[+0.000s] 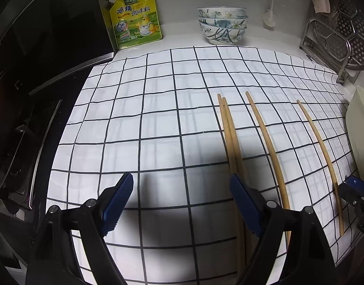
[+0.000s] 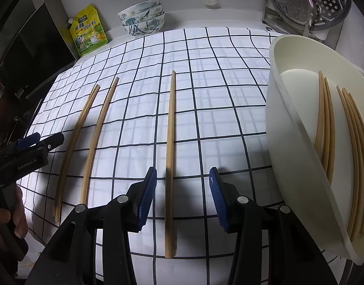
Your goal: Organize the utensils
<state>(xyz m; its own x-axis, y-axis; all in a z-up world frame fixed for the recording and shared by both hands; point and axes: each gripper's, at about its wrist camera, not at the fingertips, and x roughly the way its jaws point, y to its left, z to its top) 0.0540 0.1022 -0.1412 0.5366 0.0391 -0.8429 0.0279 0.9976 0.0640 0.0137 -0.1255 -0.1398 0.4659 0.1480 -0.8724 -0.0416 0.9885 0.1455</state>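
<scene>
Wooden chopsticks lie on a white checked cloth [image 1: 158,118]. A touching pair [image 1: 229,133] lies just beside my left gripper's right finger. A single chopstick [image 1: 267,140] and another single [image 1: 317,140] lie further right. My left gripper [image 1: 182,190] is open and empty above the cloth. In the right wrist view, my right gripper [image 2: 183,187] is open, astride one single chopstick [image 2: 170,142]. The pair [image 2: 75,140] and the other single [image 2: 98,128] lie to its left. A cream container [image 2: 288,128] at right holds several chopsticks [image 2: 355,152]. The left gripper [image 2: 29,144] shows at far left.
Stacked floral bowls [image 1: 222,23] and a yellow seasoning pouch [image 1: 136,21] stand at the back wall. A metal rack with a perforated steamer plate [image 1: 341,30] is at back right. A black stove [image 1: 39,54] borders the cloth on the left.
</scene>
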